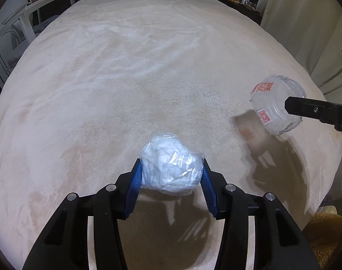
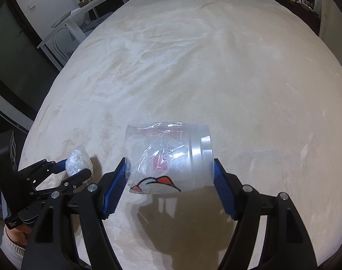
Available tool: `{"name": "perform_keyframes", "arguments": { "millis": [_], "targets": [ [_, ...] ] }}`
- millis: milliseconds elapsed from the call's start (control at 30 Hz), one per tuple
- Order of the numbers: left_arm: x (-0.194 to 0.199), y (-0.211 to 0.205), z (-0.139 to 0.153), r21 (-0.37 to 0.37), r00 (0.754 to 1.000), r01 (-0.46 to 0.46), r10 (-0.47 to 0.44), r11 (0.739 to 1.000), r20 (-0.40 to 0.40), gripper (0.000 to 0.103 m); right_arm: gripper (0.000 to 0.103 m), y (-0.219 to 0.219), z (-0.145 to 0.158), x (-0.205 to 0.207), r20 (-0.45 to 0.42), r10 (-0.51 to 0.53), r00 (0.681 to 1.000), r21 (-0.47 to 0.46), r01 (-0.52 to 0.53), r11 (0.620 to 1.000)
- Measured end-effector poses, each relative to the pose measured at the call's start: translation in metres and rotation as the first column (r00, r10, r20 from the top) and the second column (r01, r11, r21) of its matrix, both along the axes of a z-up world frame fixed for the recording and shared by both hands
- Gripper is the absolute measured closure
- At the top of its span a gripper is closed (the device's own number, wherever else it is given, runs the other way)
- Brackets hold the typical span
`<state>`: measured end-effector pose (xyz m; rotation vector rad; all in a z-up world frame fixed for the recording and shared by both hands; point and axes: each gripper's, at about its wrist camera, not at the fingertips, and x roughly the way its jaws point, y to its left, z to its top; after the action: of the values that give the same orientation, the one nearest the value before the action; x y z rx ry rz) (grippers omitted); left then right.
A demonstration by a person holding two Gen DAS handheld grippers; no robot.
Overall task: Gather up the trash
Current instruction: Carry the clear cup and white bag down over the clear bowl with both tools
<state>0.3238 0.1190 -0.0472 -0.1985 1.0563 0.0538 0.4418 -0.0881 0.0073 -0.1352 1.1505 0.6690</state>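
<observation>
A: The left gripper (image 1: 172, 175) pinches a crumpled wad of clear plastic wrap (image 1: 171, 171) between its blue ribbed pads, held above the beige plush bedspread (image 1: 148, 78)

B: The right wrist view shows the right gripper (image 2: 169, 175) clamping a clear plastic cup with red print (image 2: 168, 157) lying sideways; the left view catches only its red label and one black finger

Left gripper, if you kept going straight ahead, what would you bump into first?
Probably the cream blanket; the left gripper, shut on the plastic wad, tilts toward it, though depth is unclear.
</observation>
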Motion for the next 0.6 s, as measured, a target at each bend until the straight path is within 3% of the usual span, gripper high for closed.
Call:
{"name": "perform_keyframes", "arguments": {
  "millis": [600],
  "targets": [
    [-0.094,-0.04,0.073,-0.003,0.995,0.016,-0.015,1.0,0.094,0.055,0.031,-0.053,0.034,-0.094,-0.031,-0.019,0.999,0.032,0.019,0.999]
  ]
}}
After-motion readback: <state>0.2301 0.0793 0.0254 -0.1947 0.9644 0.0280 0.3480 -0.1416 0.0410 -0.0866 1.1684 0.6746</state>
